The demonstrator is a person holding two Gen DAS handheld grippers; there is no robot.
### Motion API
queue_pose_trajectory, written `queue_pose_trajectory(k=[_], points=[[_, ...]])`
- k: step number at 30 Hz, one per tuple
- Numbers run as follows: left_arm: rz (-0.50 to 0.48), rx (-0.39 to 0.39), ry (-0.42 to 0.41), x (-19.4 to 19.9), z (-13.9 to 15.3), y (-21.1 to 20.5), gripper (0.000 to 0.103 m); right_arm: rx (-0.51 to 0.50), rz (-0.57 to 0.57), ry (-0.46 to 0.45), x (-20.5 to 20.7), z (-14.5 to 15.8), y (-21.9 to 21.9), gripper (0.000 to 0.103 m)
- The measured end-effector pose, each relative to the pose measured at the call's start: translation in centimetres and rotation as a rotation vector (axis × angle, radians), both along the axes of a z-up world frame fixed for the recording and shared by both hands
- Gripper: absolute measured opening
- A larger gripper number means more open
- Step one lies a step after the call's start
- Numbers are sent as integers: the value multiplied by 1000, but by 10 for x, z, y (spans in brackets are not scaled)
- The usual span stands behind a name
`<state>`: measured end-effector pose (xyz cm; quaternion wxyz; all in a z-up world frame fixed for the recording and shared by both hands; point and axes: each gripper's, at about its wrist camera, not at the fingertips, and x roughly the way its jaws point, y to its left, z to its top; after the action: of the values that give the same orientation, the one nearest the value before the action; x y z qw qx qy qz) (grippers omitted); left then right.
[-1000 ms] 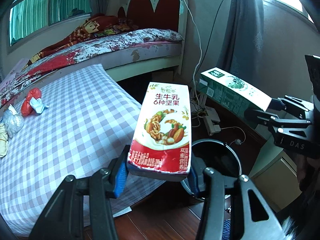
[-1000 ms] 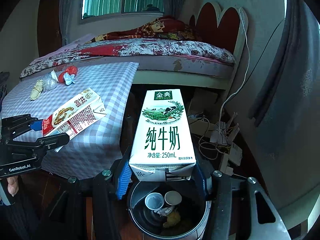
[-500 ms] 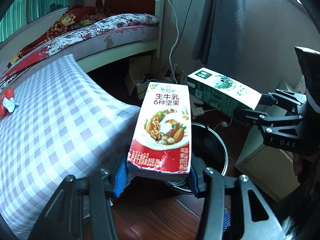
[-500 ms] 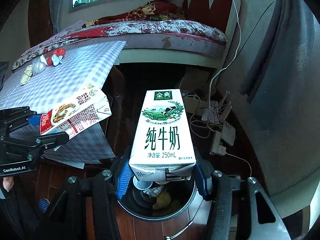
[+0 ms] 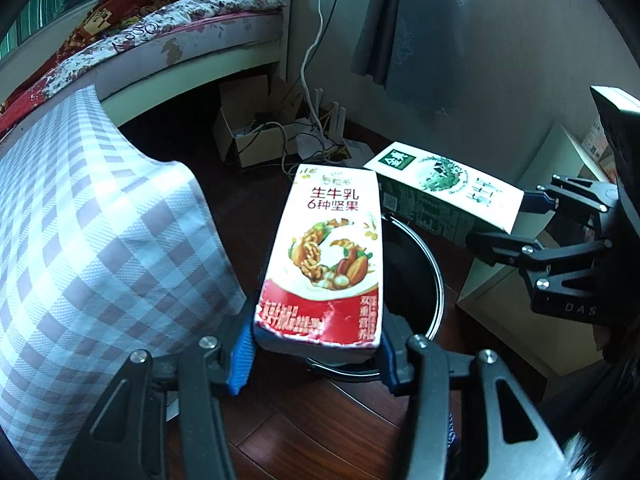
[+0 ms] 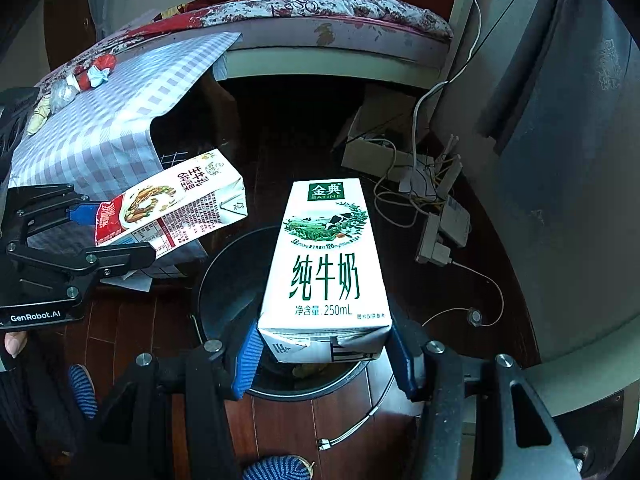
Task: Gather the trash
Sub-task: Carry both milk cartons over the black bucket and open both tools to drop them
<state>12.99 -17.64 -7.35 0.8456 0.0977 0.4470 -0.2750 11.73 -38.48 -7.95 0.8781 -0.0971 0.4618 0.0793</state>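
Note:
My left gripper (image 5: 316, 356) is shut on a red-and-white nut milk carton (image 5: 324, 256), held above the near rim of a round black trash bin (image 5: 434, 280) on the floor. The carton also shows in the right wrist view (image 6: 172, 204). My right gripper (image 6: 324, 356) is shut on a green-and-white milk carton (image 6: 326, 272), held directly over the bin (image 6: 228, 280). This carton shows at the right of the left wrist view (image 5: 444, 196), over the bin's far side. The bin's contents are mostly hidden by the cartons.
A table with a checked cloth (image 5: 88, 232) stands left of the bin, with wrappers and crumpled trash (image 6: 92, 76) at its far end. A bed (image 6: 320, 12), a cardboard box with cables (image 5: 256, 136), a power strip (image 6: 436, 236) and a white cabinet (image 5: 532, 312) surround the bin.
Both grippers have moved with their cartons away from the table and down toward the bin. The cartons now hang over it, closer together.

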Motion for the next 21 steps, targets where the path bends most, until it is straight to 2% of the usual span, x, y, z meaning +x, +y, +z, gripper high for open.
queue_pose_trajectory(k=[10,13,14,15,17,21], points=[[-21,12,75,17,-22,-13,51,-19,40,67,7,-21,3,56],[-29,9,106,23,-31,-16,54,-26,46,82,12,-32,3,62],[-3,36,99,25,-34,-16,63,-40,26,92,15,-39,1,82],[28,60,94,27,-39,-16,81,-64,4,105,17,-45,-1,98],[70,74,81,28,-44,-11,100,-104,-14,142,19,-55,-4,101],[108,105,59,29,-51,-4,101,-131,-31,155,19,-61,-8,102]])
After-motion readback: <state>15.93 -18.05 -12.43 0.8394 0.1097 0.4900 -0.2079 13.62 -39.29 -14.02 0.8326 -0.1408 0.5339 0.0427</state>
